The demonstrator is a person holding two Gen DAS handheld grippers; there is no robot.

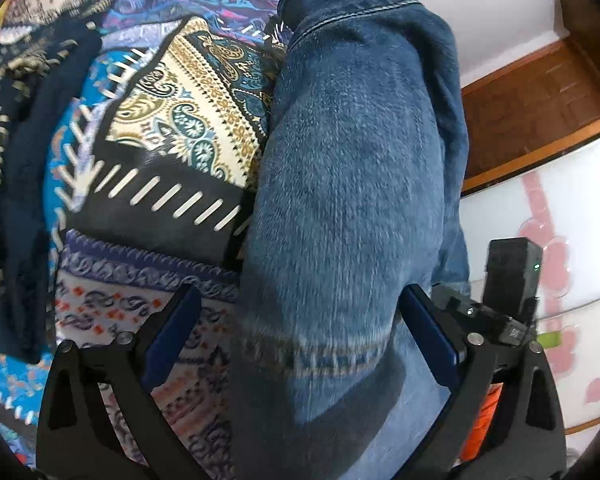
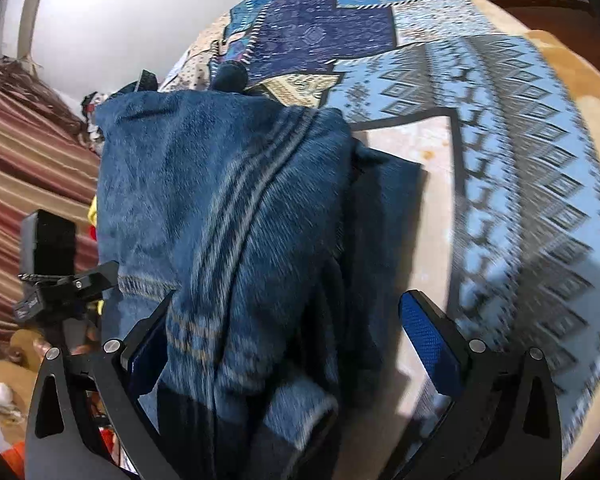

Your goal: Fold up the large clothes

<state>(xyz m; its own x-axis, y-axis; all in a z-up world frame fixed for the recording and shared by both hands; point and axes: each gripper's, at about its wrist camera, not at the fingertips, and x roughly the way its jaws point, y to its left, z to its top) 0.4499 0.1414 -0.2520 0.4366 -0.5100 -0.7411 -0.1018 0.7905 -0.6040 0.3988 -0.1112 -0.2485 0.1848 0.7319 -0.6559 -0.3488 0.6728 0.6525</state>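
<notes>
Both tools spread wide, gripping nothing. Left tool [image 1: 300, 336]: jeans [image 1: 356, 184] run between its fingers from near to far, bunched, lying on the patchwork quilt [image 1: 160, 120]; no pad clearly pressing the cloth. Right tool [image 2: 288, 344]: jeans [image 2: 220, 208] folded in a thick pile, side seam stripes showing, covering the left finger [image 2: 148, 344]; right finger [image 2: 432, 344] apart from cloth, over the quilt [image 2: 520, 160]. Striped curtain [image 2: 28, 168] far left. Wooden door [image 1: 540, 100] at right.
</notes>
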